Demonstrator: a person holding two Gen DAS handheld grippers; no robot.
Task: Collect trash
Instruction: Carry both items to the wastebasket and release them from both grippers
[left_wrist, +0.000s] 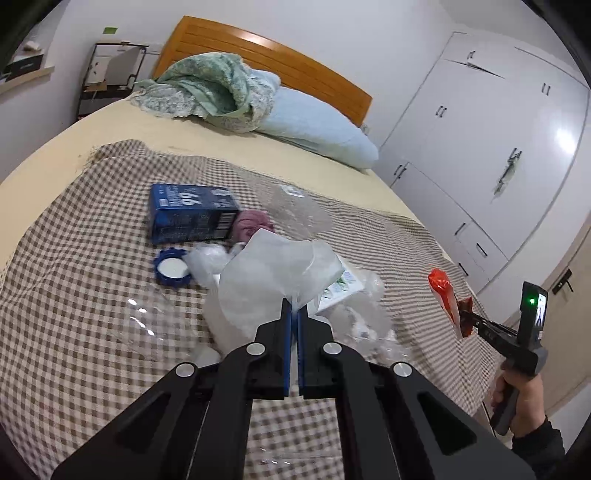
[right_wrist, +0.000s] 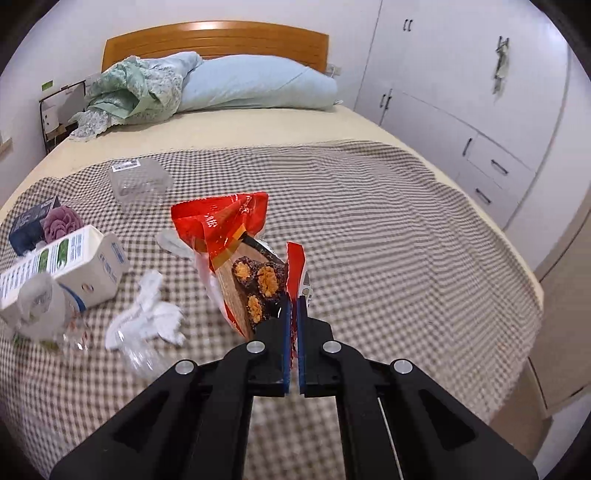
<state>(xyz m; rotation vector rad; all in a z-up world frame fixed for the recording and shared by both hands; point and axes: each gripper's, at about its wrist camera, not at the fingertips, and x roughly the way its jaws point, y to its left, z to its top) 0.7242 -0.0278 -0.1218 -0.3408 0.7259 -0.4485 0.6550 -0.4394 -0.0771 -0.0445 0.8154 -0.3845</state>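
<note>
My left gripper (left_wrist: 294, 308) is shut on a translucent white plastic bag (left_wrist: 273, 273) and holds it above the checked cloth (left_wrist: 92, 258). My right gripper (right_wrist: 294, 308) is shut on a red snack wrapper (right_wrist: 229, 229) and holds it up; it also shows at the right of the left wrist view (left_wrist: 448, 299). On the cloth lie a blue carton (left_wrist: 192, 214), a blue lid (left_wrist: 171, 267), a purple crumpled thing (left_wrist: 253, 221), a white milk carton (right_wrist: 70, 266), crumpled white paper (right_wrist: 147, 314) and a clear plastic box (right_wrist: 140, 181).
The bed (right_wrist: 258, 129) has a wooden headboard (right_wrist: 218, 40), a blue pillow (right_wrist: 255, 83) and a green blanket (right_wrist: 129, 88). White wardrobes (right_wrist: 480, 92) stand at the right. A black rack (left_wrist: 107, 74) stands by the bed's far left.
</note>
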